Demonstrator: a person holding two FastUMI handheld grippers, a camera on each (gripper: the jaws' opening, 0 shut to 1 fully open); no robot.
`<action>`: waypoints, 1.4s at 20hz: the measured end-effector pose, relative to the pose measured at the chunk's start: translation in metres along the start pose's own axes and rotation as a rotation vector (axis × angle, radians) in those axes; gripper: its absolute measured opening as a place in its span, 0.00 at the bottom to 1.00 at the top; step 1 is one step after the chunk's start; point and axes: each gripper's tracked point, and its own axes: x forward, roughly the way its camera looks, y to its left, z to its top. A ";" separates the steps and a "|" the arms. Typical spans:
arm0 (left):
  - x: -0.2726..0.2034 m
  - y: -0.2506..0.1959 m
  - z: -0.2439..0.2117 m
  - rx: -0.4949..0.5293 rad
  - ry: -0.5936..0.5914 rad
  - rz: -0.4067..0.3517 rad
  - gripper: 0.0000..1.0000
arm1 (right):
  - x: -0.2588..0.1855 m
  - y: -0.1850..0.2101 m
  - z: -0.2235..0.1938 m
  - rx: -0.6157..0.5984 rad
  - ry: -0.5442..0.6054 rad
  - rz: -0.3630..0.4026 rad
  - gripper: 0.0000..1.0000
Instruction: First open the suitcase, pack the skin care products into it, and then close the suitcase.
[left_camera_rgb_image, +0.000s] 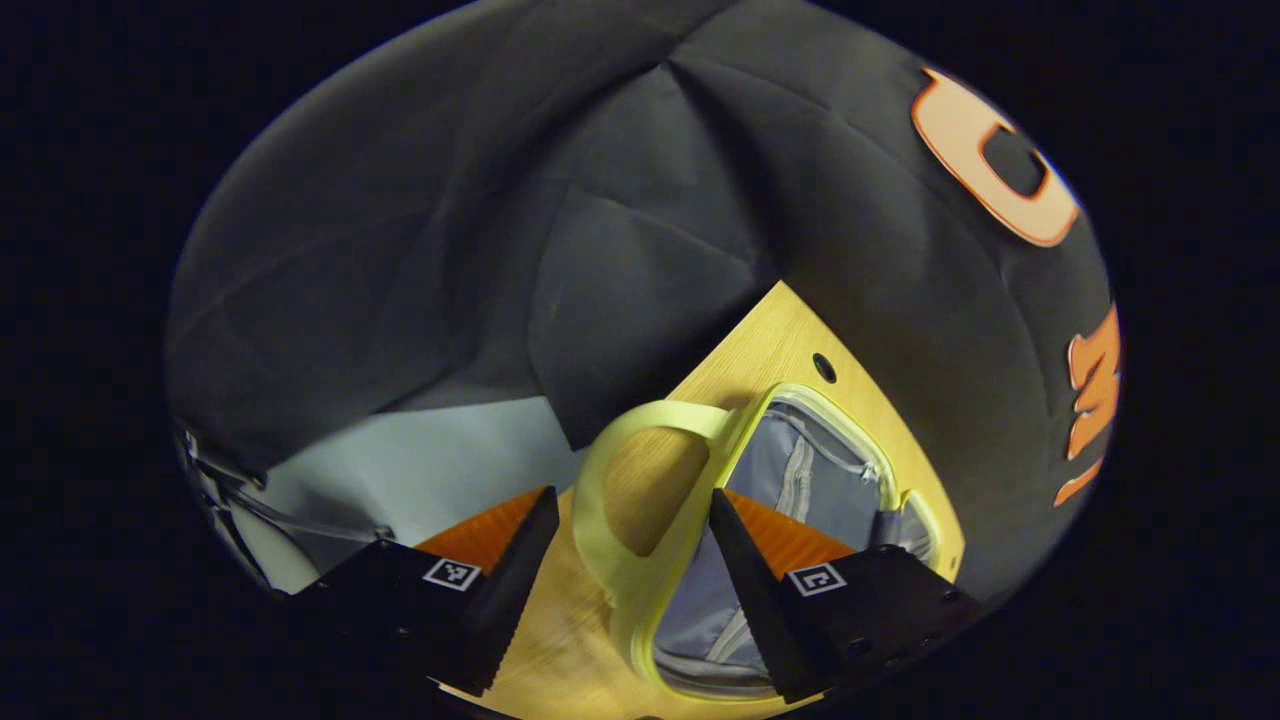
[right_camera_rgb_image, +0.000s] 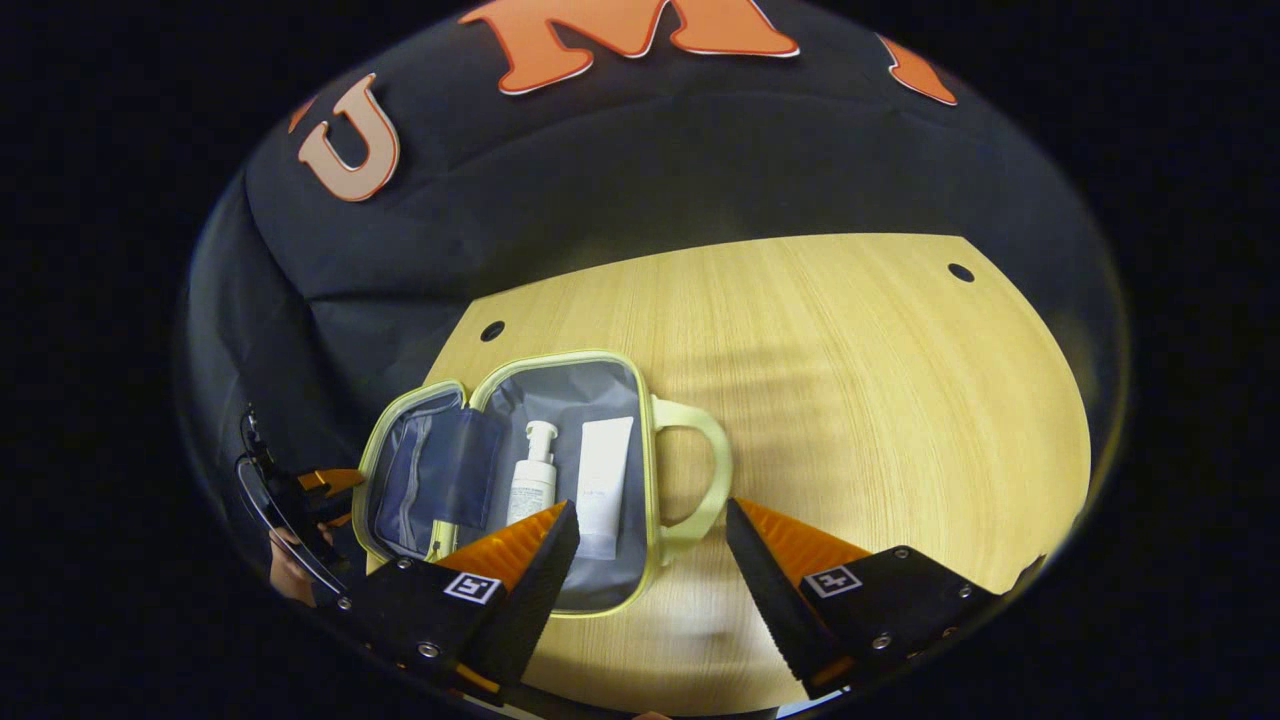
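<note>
Suitcase (right_camera_rgb_image: 560, 470) lies open; right gripper view reveals bottle (right_camera_rgb_image: 533, 485) and tube (right_camera_rgb_image: 604, 485) inside (both jaws wide).

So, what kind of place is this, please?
Most likely a staged recording booth, not a home: black cloth wall behind, one bare wooden table with drilled holes, and an open yellow suitcase holding a pump bottle and a tube.

The left gripper view looks down close over the open suitcase (left_camera_rgb_image: 790, 500) at the worktop (left_camera_rgb_image: 760, 350) edge, while the right gripper view faces it from farther back.
</note>
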 end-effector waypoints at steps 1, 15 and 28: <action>-0.003 0.001 0.005 -0.041 0.015 -0.018 0.95 | -0.005 -0.003 -0.001 0.011 -0.001 -0.004 0.95; -0.013 -0.004 0.031 -0.203 -0.031 -0.174 0.12 | -0.029 -0.025 0.005 0.043 -0.052 -0.053 0.95; -0.161 -0.146 0.075 0.039 -0.222 -0.486 0.11 | -0.046 -0.030 0.070 0.013 -0.228 0.067 0.95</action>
